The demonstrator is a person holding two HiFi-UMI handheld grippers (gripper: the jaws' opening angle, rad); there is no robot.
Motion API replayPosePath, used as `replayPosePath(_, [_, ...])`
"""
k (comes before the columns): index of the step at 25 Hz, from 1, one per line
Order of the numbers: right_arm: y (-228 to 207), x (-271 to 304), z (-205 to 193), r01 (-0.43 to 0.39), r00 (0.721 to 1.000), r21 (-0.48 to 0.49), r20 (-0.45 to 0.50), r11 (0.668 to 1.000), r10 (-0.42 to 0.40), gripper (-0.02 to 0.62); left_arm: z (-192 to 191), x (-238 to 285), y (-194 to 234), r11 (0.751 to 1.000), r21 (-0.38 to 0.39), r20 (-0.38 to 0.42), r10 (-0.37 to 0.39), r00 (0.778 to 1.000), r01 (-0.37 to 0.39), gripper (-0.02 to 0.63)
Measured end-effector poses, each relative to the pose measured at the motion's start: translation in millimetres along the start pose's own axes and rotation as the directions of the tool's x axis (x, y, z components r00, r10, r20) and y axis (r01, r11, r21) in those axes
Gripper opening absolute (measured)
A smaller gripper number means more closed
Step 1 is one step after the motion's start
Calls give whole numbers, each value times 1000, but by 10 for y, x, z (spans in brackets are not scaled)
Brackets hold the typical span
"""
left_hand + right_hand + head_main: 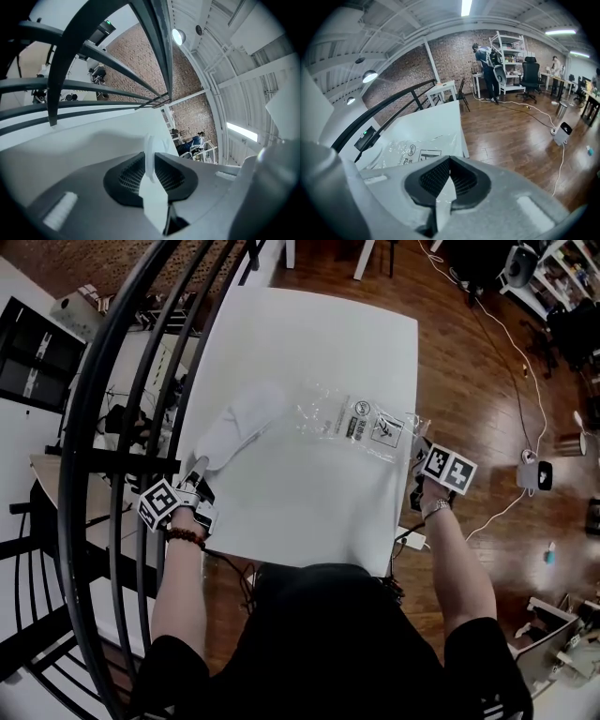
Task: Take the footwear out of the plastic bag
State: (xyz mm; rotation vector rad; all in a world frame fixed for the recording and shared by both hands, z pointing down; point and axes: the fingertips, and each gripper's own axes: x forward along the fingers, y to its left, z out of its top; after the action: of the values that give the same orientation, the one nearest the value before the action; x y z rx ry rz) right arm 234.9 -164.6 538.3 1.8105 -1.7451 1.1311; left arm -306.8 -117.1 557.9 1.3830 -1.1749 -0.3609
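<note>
Left gripper clamps the white fabric slipper at the white table's left edge — right gripper pinches the clear plastic bag.

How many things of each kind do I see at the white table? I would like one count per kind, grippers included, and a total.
White slipper: 1
Clear plastic bag: 1
Grippers: 2 (left gripper, right gripper)
Total: 4

Loft ofc, brick wall, desk chair, shelving, wood floor
</note>
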Motion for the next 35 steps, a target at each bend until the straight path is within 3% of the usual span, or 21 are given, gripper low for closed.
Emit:
replayPosePath(5, [95, 25, -48, -41, 999, -23, -24, 999, 41, -5, -83, 17, -32, 997, 71, -21, 28, 999, -26, 100])
replayPosePath(6, [130, 36, -58, -56, 998, -32, -30, 998, 55, 10, -107, 29, -43, 994, 98, -31, 42, 999, -38, 126])
replayPosePath(8, [180, 53, -67, -81, 996, -54, -40, 995, 79, 74, -151, 53, -53, 983, 166, -51, 84, 995, -74, 237])
replayPosePath(11, [155, 49, -75, -87, 996, -95, -45, 992, 84, 121, -209, 20, -21, 946, 281, -51, 181, 982, -159, 302])
replayPosePath(15, [141, -108, -43, -74, 997, -165, -15, 984, 72, 137, -284, -168, -55, 892, 383, 4, 257, 966, -238, 307])
replayPosePath(19, [190, -300, -70, -118, 991, -268, 26, 956, 130, 137, -587, -332, -287, 867, 441, 45, 237, 971, -232, 260])
replayPosePath(22, [415, -558, -154, -198, 971, -400, 46, 895, 235, 126, -921, -440, -572, 817, 536, 78, 205, 976, -214, 204])
replayPosePath(24, [569, -798, -255, -238, 952, -494, 51, 836, 301, 33, -1179, -524, -810, 774, 600, 106, 173, 979, -201, 165])
replayPosePath(26, [712, -1049, -381, -270, 931, -572, 51, 774, 362, -8, -1504, -591, -1081, 737, 655, 110, 125, 986, -167, 116])
replayPosePath(31, [1079, -1639, -685, -328, 867, -714, 34, 619, 498, -8, -2385, -695, -1684, 606, 793, 49, 37, 998, -61, 26])
replayPosePath(35, [1278, -2072, -924, -354, 818, -769, 20, 532, 574, -8, -2894, -805, -2031, 520, 854, 16, -4, 1000, -11, 17])
